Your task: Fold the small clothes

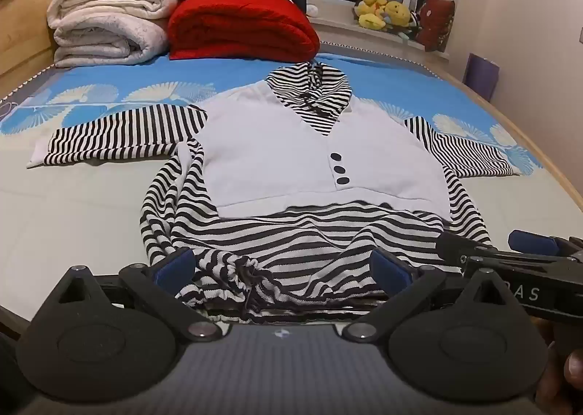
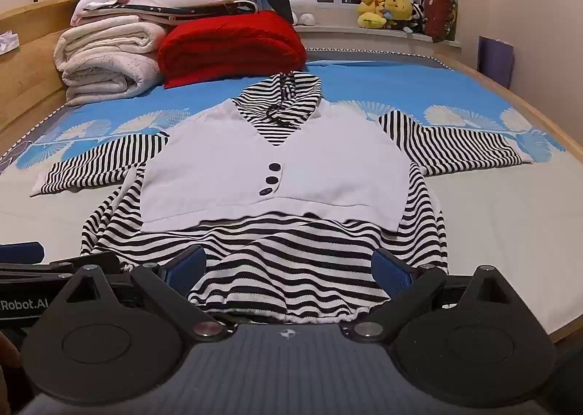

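Observation:
A small hooded top [image 1: 313,156] [image 2: 277,174] lies face up on the bed, white vest front with three dark buttons over black-and-white stripes. Both striped sleeves are spread out to the sides and the hood points away from me. Its gathered striped hem [image 1: 255,276] [image 2: 277,287] is bunched at the near edge. My left gripper [image 1: 280,269] is open, blue pads either side of the hem's left part, not pressing. My right gripper [image 2: 291,269] is open over the hem's right part and shows in the left wrist view [image 1: 488,251] at the right.
Folded white blankets [image 1: 109,24] and a red blanket [image 1: 240,28] are stacked at the bed's far left. Stuffed toys [image 1: 386,14] sit on the windowsill. A wooden bed frame [image 2: 517,97] runs along the right. A purple bag [image 2: 495,59] stands by the wall.

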Motion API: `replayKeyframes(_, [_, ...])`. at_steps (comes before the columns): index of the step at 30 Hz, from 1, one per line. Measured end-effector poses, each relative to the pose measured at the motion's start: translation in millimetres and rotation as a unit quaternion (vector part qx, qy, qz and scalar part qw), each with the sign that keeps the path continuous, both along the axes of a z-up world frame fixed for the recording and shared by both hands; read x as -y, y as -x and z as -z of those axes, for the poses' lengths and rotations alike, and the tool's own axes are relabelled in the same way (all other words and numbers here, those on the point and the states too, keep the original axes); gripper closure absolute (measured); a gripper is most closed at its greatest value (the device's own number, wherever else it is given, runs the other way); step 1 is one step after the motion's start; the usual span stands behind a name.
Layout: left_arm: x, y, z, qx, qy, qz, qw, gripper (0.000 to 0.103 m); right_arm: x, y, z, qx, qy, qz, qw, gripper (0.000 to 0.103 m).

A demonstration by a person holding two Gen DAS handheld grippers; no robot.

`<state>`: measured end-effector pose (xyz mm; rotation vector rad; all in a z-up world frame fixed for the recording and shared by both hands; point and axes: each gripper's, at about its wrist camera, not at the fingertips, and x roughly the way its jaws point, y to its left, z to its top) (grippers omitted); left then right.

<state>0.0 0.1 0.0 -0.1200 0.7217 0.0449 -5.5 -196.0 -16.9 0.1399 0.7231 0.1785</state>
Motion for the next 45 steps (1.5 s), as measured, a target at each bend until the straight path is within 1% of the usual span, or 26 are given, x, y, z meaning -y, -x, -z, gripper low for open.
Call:
replayKeyframes(6, [-2,1,-3,-0.003,0.001,-0.001,1.0000,0.001,1,-2,5,0.000,0.000,-0.001,1.000,0.006])
replayKeyframes(16, [0,0,3,-0.004,-0.002,-0.001,1.0000,0.001,2,-4,9,-0.001,-0.001,-0.001,1.000,0.006])
replayKeyframes(36, [1,0,4,-0.005,-0.005,-0.001,1.0000,0.001,2,-4,9,-0.001,-0.001,-0.002,1.000,0.006])
replayKeyframes(40, [3,1,6,-0.002,-0.012,-0.002,0.9999,0.001,3,-5,8,-0.001,-0.001,-0.001,1.000,0.006])
replayKeyframes(42, [5,1,5,0.000,-0.030,-0.003,0.9995,0.006,3,-5,9,0.000,-0.003,0.001,1.000,0.006])
replayKeyframes(43, [6,1,3,0.003,-0.039,-0.003,0.9992,0.010,3,-5,8,0.003,-0.004,0.003,1.000,0.006])
replayKeyframes(44, [5,0,-1,0.006,-0.053,-0.005,0.9986,0.016,4,-5,8,0.006,-0.005,0.006,1.000,0.006])
replayKeyframes(45, [3,-1,-4,0.011,-0.055,-0.009,0.9984,0.019,4,-5,6,0.011,-0.007,0.009,1.000,0.006])
